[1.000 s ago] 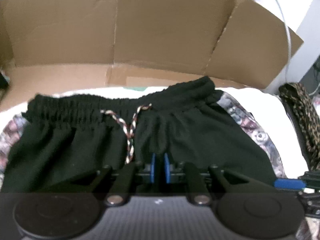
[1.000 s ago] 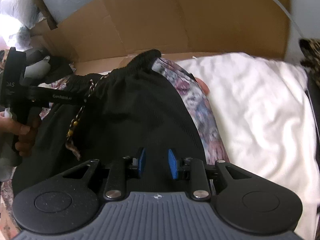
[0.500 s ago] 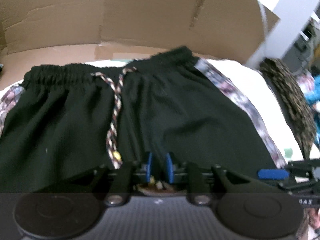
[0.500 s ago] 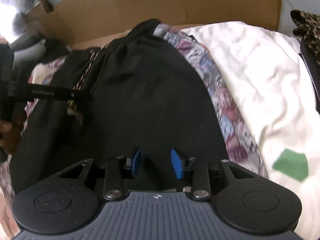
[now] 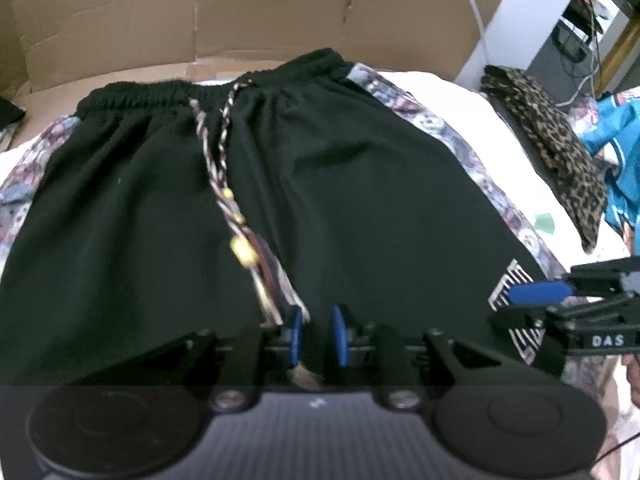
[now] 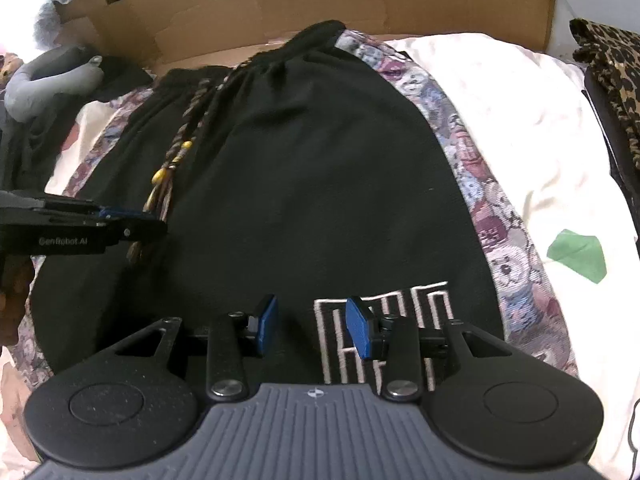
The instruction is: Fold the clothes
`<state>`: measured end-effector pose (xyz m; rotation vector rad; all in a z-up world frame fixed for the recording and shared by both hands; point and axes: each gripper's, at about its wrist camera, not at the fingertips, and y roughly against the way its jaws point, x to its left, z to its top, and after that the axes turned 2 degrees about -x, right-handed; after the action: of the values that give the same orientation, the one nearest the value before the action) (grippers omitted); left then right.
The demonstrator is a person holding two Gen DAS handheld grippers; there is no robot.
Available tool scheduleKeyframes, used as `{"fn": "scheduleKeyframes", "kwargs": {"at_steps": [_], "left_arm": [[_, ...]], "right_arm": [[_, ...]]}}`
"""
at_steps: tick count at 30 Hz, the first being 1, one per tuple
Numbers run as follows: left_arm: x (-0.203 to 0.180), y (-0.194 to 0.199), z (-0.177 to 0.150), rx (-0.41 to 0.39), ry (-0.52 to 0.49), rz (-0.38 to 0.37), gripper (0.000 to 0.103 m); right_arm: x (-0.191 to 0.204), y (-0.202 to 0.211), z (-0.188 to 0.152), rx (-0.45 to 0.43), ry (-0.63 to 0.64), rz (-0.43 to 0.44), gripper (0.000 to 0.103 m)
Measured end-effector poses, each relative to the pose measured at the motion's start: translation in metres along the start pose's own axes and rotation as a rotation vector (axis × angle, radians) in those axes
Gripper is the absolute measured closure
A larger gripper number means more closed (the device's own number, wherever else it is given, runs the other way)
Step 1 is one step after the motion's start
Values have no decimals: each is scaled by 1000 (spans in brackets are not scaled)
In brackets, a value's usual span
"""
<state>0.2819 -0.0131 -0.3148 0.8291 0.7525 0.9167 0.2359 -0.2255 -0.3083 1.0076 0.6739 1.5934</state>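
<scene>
Near the shorts' (image 6: 312,168) hem, both tongs, left (image 5: 316,336) and right (image 6: 312,326), are hovering part-open and empty, waistband lying far ahead

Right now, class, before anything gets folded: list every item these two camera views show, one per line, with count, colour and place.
shorts: one, black with patterned side stripes, spread flat on the sheet
drawstring: one, braided with yellow beads, lying down the shorts' front
white line logo: one, near the hem on the shorts
sheet: one, white, under the shorts
green patch: one, on the sheet right of the shorts
cardboard: brown, standing behind the waistband
leopard-print cloth: one, far right
teal garment: one, right edge
grey object: one, far left
left hand-held gripper: slightly open, above the hem
right hand-held gripper: open, over the logo
</scene>
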Motion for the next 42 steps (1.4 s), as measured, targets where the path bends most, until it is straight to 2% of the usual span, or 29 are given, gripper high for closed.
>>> {"fn": "scheduleKeyframes", "kwargs": {"at_steps": [8,13,18,22,26,32,38,42], "left_arm": [[-7,3,-30,69,-25,-2,77],[-7,15,-49,57,-16,-16,72],[2,29,-64,56,15,-26,72],[10,41,-75,50,35,-21,72],[29,64,-79,8,131,-23,69],[74,108,-90,-98,314,72,69],[130,151,-119,-160,480,171,69],[166,172,-149,-174,600,256,69]], "right_arm": [[10,-5,-14,31,-17,10,58],[15,-8,-28,73,-19,18,55],[22,-5,-38,79,3,12,48],[26,0,-43,87,10,18,47],[30,16,-38,23,18,29,47],[43,35,-25,-59,36,102,47],[60,44,-20,-114,62,93,47],[63,48,-22,-113,56,92,47]]}}
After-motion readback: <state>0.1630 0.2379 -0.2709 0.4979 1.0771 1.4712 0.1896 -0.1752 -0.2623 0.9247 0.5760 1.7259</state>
